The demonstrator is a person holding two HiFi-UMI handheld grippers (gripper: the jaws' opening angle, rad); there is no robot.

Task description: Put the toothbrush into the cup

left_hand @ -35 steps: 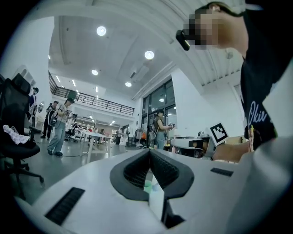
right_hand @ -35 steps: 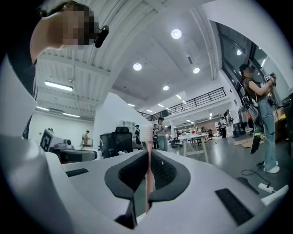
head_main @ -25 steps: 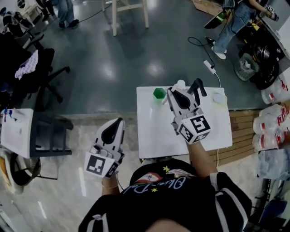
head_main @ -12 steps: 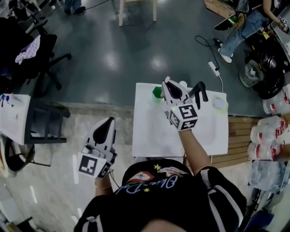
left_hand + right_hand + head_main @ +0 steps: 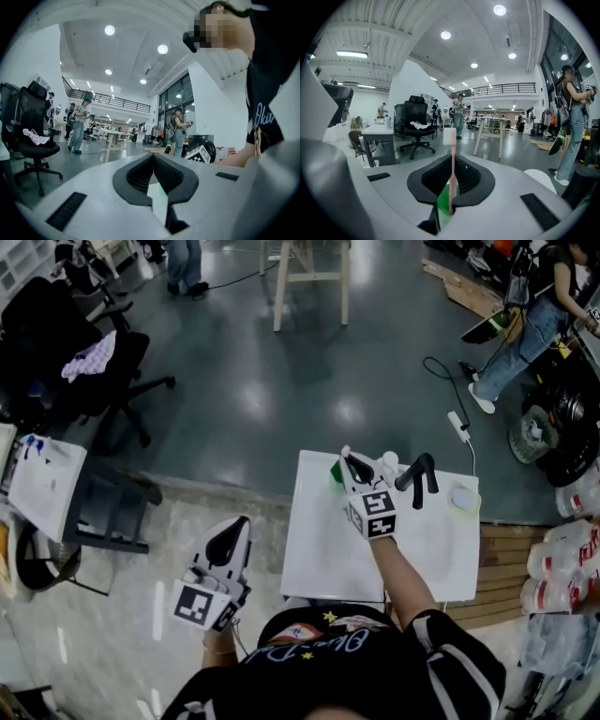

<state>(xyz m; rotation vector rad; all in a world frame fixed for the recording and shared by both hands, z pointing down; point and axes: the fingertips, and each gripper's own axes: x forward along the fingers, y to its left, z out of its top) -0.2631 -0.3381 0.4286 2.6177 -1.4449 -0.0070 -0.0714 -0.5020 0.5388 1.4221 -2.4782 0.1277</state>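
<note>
At the table's (image 5: 319, 549) far edge, by the cup (image 5: 335, 471), my right gripper (image 5: 452, 164) clamps the toothbrush (image 5: 450, 137) upright by its handle. I judge it light, stiff and slick, so that hold suits. Left gripper (image 5: 153, 159) is closed, empty.

The near half of the table (image 5: 323, 554) is bare, so I can pass freely there. Its far edge is crowded: a green cup (image 5: 335, 469), a white knob (image 5: 389, 459) and a black hooked stand (image 5: 418, 480) sit close around my right gripper (image 5: 352, 463), with a round dish (image 5: 464, 498) further right. Left of the table I have open floor (image 5: 131, 615).
</note>
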